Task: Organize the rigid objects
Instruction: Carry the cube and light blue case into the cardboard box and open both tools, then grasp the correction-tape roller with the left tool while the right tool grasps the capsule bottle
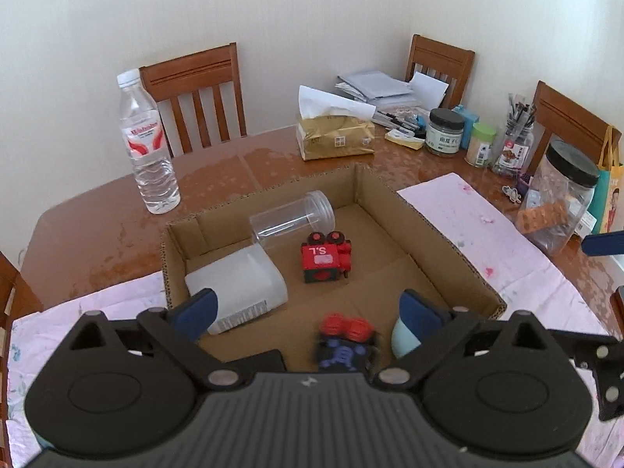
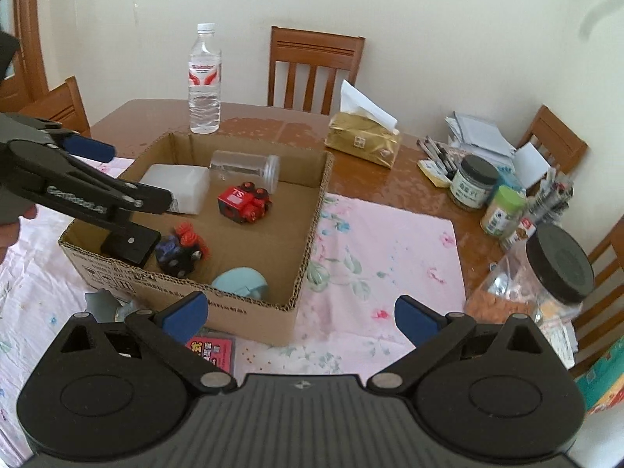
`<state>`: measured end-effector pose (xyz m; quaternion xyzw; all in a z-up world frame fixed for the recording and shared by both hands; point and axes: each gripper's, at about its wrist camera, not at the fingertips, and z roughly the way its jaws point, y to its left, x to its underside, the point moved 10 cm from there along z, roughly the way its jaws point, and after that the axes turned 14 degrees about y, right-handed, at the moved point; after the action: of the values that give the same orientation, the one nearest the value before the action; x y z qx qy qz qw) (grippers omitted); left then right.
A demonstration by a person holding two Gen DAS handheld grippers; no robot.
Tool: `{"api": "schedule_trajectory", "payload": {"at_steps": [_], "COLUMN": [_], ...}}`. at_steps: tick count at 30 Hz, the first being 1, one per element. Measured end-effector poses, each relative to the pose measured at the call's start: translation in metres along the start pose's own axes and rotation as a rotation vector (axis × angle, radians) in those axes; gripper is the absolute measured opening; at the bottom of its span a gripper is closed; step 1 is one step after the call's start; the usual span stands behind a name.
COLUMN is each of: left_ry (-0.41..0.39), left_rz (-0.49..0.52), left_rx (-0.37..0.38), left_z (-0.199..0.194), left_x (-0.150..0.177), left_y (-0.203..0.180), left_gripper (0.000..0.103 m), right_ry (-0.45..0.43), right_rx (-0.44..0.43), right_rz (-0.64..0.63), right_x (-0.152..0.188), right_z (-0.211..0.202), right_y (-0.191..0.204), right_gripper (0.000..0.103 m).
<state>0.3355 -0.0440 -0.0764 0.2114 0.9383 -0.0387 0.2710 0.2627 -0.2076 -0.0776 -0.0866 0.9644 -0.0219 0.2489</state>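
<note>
Cardboard box (image 2: 308, 230): two toy blocks, one clear jar (image 2: 245, 165), one white container (image 2: 179, 187); both hand-held grippers gape empty.

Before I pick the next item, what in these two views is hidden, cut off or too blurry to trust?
- Pale blue object: left wrist view, mostly behind the left gripper finger.
- Dark blue toy: blurred, its lower part cut by the gripper body.
- Grey star-shaped piece outside the cardboard box: right wrist view, partly behind the right gripper.
- Red packet: half covered, print unreadable.
</note>
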Motion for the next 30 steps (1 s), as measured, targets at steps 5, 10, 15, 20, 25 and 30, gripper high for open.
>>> {"api": "schedule_trajectory", "payload": {"at_steps": [5,10,15,20,25,30], "left_ry": [0.004,0.023,0.036,0.057,0.079,0.097], "left_rz": [-0.043,-0.088,-0.118,-0.151,-0.172,-0.162], "left_rx": [-0.018,-0.033,-0.048,-0.024,0.019,0.058], "left_z": [-0.012,-0.024,-0.035,-0.04,-0.04,-0.039], "left_x": [0.016,0.038,0.066,0.095,0.123,0.142], "left_y": [0.012,0.027,0.038,0.045,0.049,0.048], "left_gripper": [0.1,0.1,0.1,0.1,0.1,0.1], "right_ry": [0.024,0.045,0.065,0.107,0.156,0.181], "right_rx": [-0.002,-0.029,-0.065,-0.117,-0.087,-0.038], "right_rz": [0.014,0.016,0.032,0.035,0.012,0.059], "right_x": [0.007,0.014,0.024,0.041,0.06,0.071], "right_z": [0.008,0.015,0.019,0.025,0.039,0.052], "right_y": [0.004,0.02,0.04,0.068,0.093,0.098], "right_gripper": [0.103,0.103,0.103,0.103,0.103,0.103]}}
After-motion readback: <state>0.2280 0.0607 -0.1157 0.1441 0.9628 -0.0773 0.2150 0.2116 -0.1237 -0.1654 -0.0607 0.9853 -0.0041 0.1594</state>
